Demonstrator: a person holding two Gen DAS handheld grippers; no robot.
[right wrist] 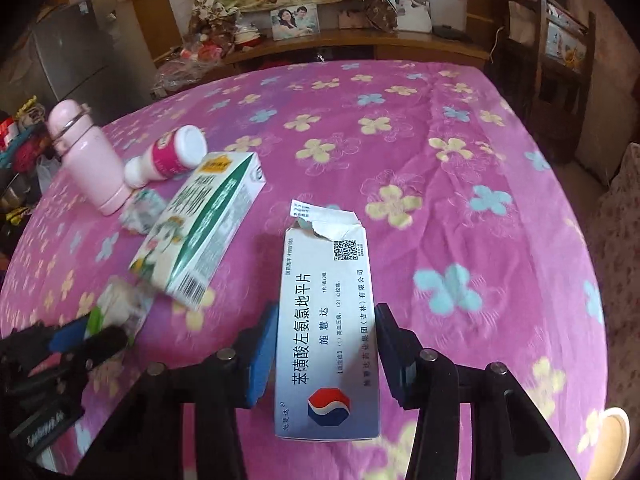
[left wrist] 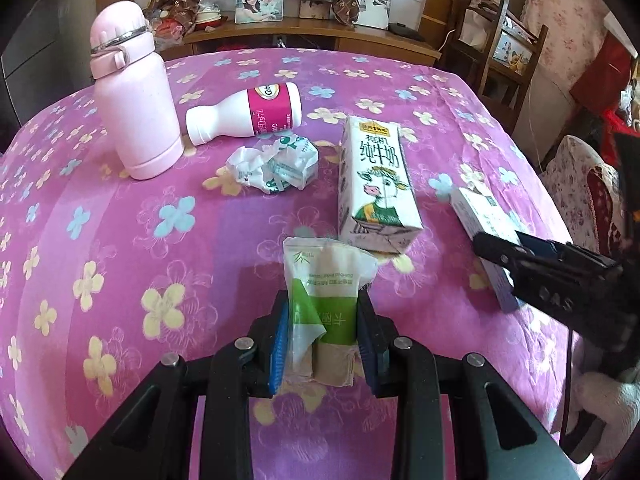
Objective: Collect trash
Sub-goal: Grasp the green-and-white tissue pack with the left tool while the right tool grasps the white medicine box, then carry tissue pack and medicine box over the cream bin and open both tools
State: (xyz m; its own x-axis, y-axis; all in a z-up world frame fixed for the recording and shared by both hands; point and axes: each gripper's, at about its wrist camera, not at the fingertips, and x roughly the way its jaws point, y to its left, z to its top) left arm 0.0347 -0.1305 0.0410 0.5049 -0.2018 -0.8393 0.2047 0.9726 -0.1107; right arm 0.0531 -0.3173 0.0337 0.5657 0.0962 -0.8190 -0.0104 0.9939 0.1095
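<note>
My left gripper (left wrist: 323, 312) is shut on a green-and-white tissue pack (left wrist: 326, 280) near the table's front. My right gripper (right wrist: 326, 324) straddles a torn white medicine box (right wrist: 326, 320); its jaws stand beside the box, and small gaps show on both sides. The box also shows in the left wrist view (left wrist: 482, 228). A milk carton (left wrist: 376, 184) lies on the table. A crumpled wrapper (left wrist: 276, 168) and a white bottle with a pink label (left wrist: 248, 114), lying on its side, are behind it.
A pink thermos flask (left wrist: 132, 96) stands upright at the table's left. The table has a pink flowered cloth (left wrist: 120, 260). A wooden shelf with photos (left wrist: 260, 6) stands behind, and a wooden chair (left wrist: 500, 40) at the far right.
</note>
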